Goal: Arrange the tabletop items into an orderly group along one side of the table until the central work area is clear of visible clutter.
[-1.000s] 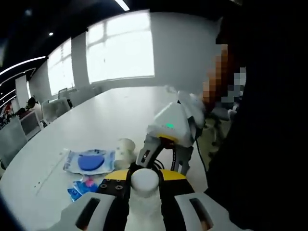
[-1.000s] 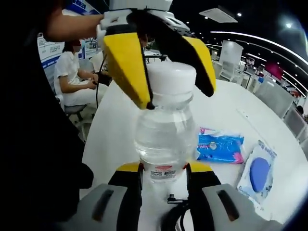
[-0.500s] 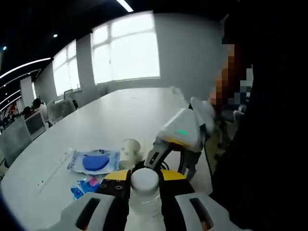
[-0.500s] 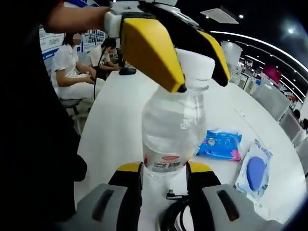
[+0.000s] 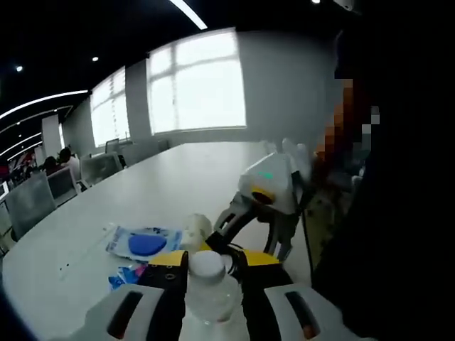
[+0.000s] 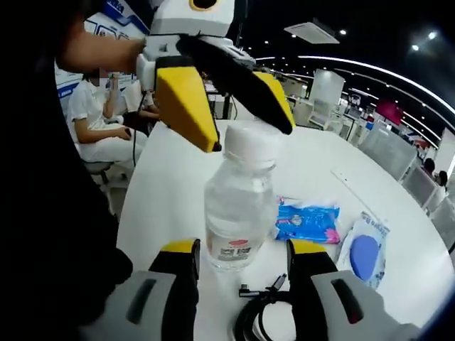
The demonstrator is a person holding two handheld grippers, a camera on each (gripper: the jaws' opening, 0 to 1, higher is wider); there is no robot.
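The water bottle (image 6: 240,206) stands near the tabletop (image 6: 163,177) edge, left tool (image 6: 222,106) apparently clamping its cap, right tool (image 6: 242,266) spread apart around it, while blue packets (image 6: 307,222) await grouping.

Legible text: none. Water bottle (image 6: 238,206): white label with a red oval mark and small print, too blurred to read. Blue packet (image 6: 307,223) and wall posters (image 6: 119,14): printing visible, illegible.

Open office: long white table (image 5: 178,177), seated workers (image 6: 96,114).
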